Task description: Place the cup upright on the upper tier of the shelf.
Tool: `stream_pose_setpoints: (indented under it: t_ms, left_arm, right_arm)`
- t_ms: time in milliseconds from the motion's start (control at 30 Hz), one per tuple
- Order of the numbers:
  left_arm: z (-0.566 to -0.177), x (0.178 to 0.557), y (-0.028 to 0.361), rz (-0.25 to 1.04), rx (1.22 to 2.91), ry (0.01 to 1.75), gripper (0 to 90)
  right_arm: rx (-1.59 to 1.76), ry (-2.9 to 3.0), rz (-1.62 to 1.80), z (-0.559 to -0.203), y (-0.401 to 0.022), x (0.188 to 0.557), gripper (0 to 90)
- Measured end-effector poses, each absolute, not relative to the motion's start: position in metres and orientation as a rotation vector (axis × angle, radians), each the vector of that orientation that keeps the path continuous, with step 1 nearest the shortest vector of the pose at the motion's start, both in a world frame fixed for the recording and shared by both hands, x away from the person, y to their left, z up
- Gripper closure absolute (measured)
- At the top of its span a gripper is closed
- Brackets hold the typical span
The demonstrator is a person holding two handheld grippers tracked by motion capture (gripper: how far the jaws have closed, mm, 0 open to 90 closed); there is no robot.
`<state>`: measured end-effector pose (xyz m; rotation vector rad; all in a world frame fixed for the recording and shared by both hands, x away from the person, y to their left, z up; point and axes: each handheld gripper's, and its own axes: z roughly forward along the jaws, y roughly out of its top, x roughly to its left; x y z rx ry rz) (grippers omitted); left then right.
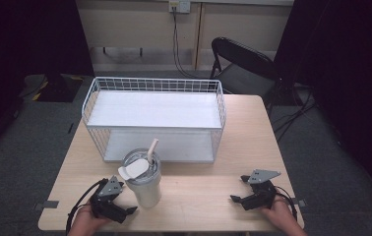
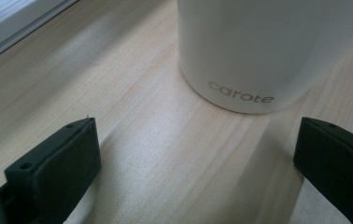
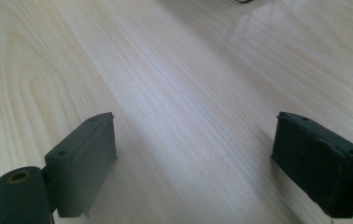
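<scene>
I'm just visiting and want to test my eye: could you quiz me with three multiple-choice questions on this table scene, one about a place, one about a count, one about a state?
1. Where does the white tumbler stand?
A. on the wire rack's top shelf
B. on the table in front of the wire rack
C. on the folding chair

2. How many shelves does the rack have?
A. one
B. two
C. four

3. How are the left tongs?
A. open, short of the tumbler
B. shut on the tumbler
C. shut on the straw

Answers:
1 B, it sits on the wooden table by the rack's front.
2 B, an upper and a lower board show.
3 A, the jaws stand wide apart with bare wood between.
</scene>
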<state>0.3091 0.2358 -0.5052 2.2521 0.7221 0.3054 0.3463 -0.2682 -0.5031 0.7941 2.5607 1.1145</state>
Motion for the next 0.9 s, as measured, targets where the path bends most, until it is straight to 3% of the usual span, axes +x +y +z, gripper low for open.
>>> stream_pose_setpoints:
  t_ms: [133,300,900]
  left_arm:
    - [-0.503,0.308,0.237,0.3,2.265,0.708,3.0]
    - [-0.5,0.307,0.239,0.239,2.249,0.695,15.9]
    - [-0.483,0.301,0.234,0.176,2.18,0.655,15.9]
  right_arm:
    - [0.796,2.56,1.114,-0.503,-0.268,0.346,13.0]
    - [0.803,2.556,1.113,-0.503,-0.268,0.346,13.0]
    - [0.807,2.555,1.111,-0.503,-0.269,0.345,13.0]
